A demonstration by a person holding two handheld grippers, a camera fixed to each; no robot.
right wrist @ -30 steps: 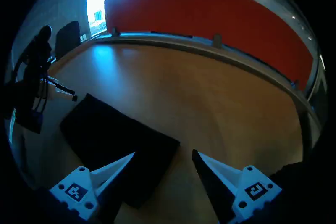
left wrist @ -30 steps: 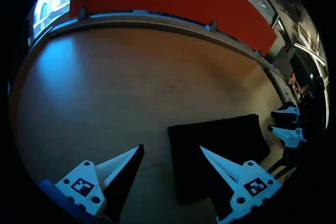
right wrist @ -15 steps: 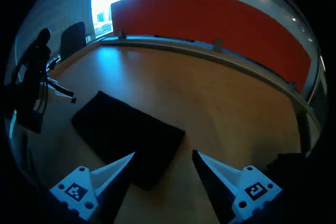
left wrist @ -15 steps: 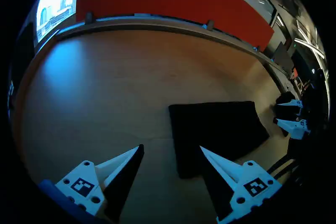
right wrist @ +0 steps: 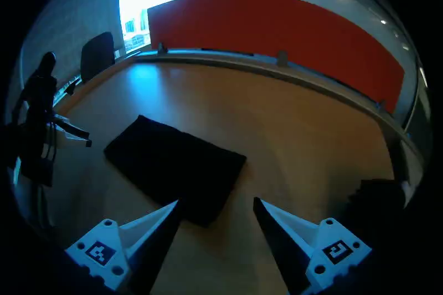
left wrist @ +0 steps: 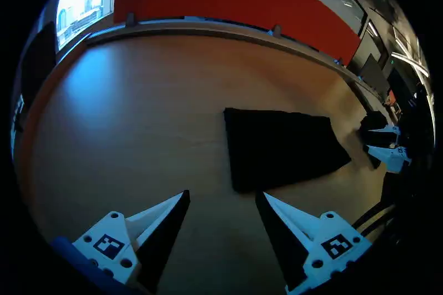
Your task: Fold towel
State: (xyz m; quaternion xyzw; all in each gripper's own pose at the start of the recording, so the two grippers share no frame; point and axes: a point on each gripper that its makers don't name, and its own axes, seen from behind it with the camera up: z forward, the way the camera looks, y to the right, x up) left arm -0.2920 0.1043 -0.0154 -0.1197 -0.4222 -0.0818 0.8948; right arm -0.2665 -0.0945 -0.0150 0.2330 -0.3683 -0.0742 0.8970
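Note:
A dark folded towel (left wrist: 282, 146) lies flat on the wooden table (left wrist: 138, 112); the right gripper view has the same towel (right wrist: 174, 166) left of centre. My left gripper (left wrist: 221, 206) is open, its fingertips just short of the towel's near edge, nothing between them. My right gripper (right wrist: 216, 212) is open too, its left finger near the towel's near corner. The right gripper (left wrist: 385, 145) also appears past the towel's right end in the left gripper view. The left gripper (right wrist: 69, 132) appears at the far left of the right gripper view.
A red partition (right wrist: 277, 24) with a grey rail runs along the table's far edge. A dark chair (right wrist: 95, 54) stands by a bright window at the left. A dark object (right wrist: 376, 198) lies at the right edge of the right gripper view.
Both grippers have drawn back from the towel. Their fingers, which overlapped it a second ago, now stand off its edges, and the towel lies farther ahead in both views.

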